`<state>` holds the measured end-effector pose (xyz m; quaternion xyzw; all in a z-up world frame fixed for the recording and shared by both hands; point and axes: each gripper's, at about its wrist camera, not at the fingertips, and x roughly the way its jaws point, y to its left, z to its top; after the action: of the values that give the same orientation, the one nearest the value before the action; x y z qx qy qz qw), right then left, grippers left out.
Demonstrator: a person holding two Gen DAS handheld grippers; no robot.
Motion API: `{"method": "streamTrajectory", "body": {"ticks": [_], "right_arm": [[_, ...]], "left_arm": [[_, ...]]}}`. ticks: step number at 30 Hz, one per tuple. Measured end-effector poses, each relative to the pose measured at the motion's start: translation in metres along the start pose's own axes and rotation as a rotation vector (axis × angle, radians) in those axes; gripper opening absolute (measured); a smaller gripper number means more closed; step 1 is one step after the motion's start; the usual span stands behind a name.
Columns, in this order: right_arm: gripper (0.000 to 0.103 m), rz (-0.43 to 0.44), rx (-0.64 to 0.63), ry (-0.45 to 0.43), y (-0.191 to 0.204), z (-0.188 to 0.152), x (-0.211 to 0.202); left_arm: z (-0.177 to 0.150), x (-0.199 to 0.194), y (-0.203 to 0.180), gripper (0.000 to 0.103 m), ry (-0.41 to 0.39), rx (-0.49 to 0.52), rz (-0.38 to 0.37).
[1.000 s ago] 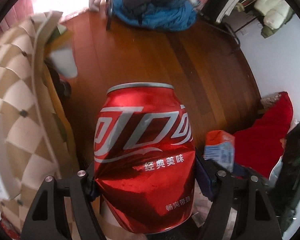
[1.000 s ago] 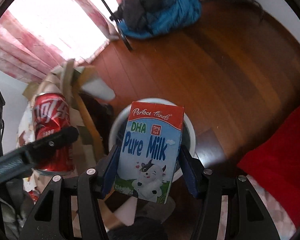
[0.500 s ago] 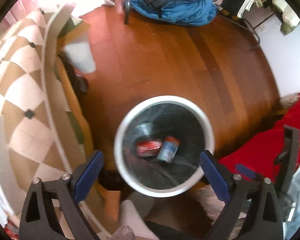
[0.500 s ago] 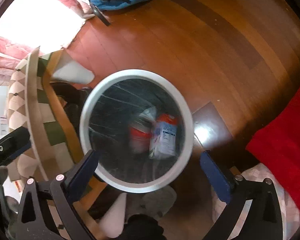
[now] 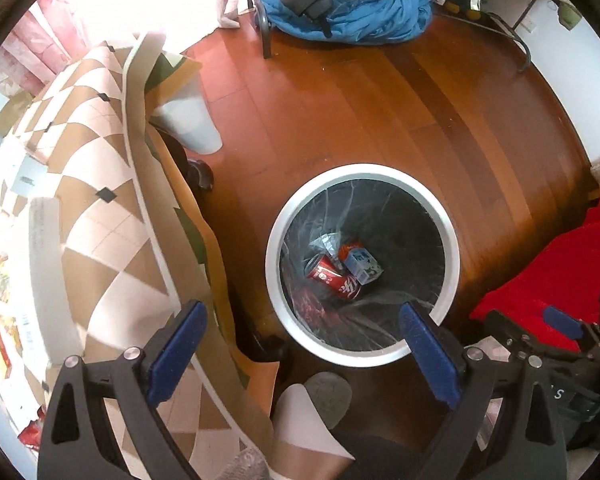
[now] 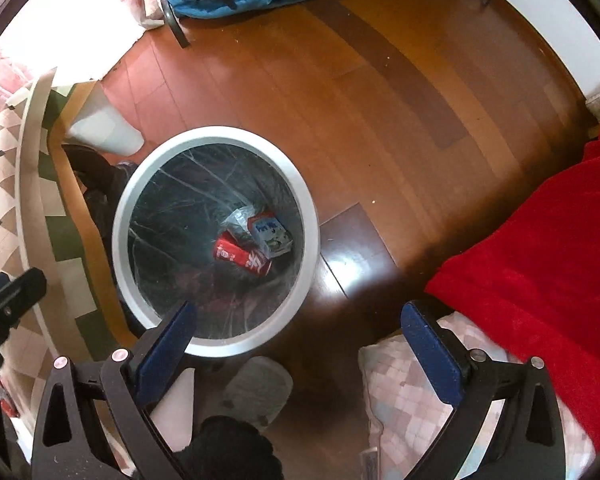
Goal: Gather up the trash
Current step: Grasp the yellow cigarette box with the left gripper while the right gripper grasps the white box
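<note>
Floorboards (image 5: 340, 112) of reddish-brown wood spread wide beyond the round white-rimmed bin (image 5: 452, 248), with bare planks running up to a blue heap of clothing (image 5: 352, 12) beside a thin dark leg (image 5: 265, 36); close on the bin's left hangs a tablecloth (image 5: 88, 184) in tan and cream diamonds, its edge just beside the rim, and a pale cone-shaped container (image 5: 192, 128) stands on the floor further back; a red blanket (image 6: 540, 248) fills the right side, well apart from the bin in the right wrist view. Down on the bin's black liner lie the red can (image 5: 334, 278) on its side and the milk carton (image 5: 362, 265), touching each other, with a crumpled clear wrapper (image 5: 326, 242) behind them; the can carries white script too small to read, and the carton's blue lettering is not legible either. The left gripper (image 5: 302, 354) hangs over the bin's near rim, fingers spread wide and holding nothing; the right gripper (image 6: 300, 354) — equally wide apart and bare — sits above floor beside the rim, over a grey slipper (image 6: 256, 388) and checked fabric (image 6: 404, 404).
</note>
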<state>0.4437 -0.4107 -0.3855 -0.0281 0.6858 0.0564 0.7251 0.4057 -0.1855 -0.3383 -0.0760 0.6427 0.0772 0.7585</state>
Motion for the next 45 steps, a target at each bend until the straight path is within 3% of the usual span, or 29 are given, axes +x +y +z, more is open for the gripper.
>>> {"method": "streamTrajectory", "body": {"ticks": [7, 15, 19, 24, 28, 32, 34, 41, 42, 43, 45], "right_arm": [[0.103, 0.025, 0.003, -0.066, 0.004, -0.011, -0.051], [0.103, 0.098, -0.021, -0.196, 0.027, -0.028, -0.143], [0.103, 0.164, -0.042, -0.254, 0.055, -0.037, -0.186], [0.103, 0.259, -0.131, -0.275, 0.122, -0.046, -0.220], [0.103, 0.299, -0.223, -0.235, 0.199, -0.050, -0.209], [0.102, 0.328, -0.279, -0.169, 0.266, -0.052, -0.175], [0.089, 0.339, -0.297, -0.132, 0.295, -0.052, -0.151], [0.086, 0.234, -0.373, -0.030, 0.371, -0.039, -0.075], [0.079, 0.234, -0.386, -0.016, 0.378, -0.038, -0.065], [0.063, 0.227, -0.391, -0.003, 0.382, -0.037, -0.058], [0.050, 0.222, -0.398, 0.013, 0.387, -0.036, -0.048]], "left_arm": [[-0.007, -0.042, 0.003, 0.098, -0.069, -0.007, -0.013], [-0.019, -0.128, 0.032, 0.098, -0.218, -0.062, -0.056], [-0.026, -0.173, 0.076, 0.098, -0.294, -0.126, -0.069], [-0.042, -0.195, 0.152, 0.098, -0.339, -0.232, 0.004], [-0.065, -0.182, 0.225, 0.098, -0.310, -0.337, 0.092], [-0.087, -0.144, 0.299, 0.098, -0.229, -0.455, 0.164], [-0.096, -0.120, 0.331, 0.098, -0.179, -0.501, 0.183], [-0.101, -0.050, 0.381, 0.097, -0.051, -0.541, 0.091], [-0.099, -0.042, 0.386, 0.097, -0.047, -0.553, 0.068], [-0.098, -0.035, 0.389, 0.092, -0.044, -0.562, 0.055], [-0.096, -0.023, 0.393, 0.080, -0.031, -0.573, 0.039]]}}
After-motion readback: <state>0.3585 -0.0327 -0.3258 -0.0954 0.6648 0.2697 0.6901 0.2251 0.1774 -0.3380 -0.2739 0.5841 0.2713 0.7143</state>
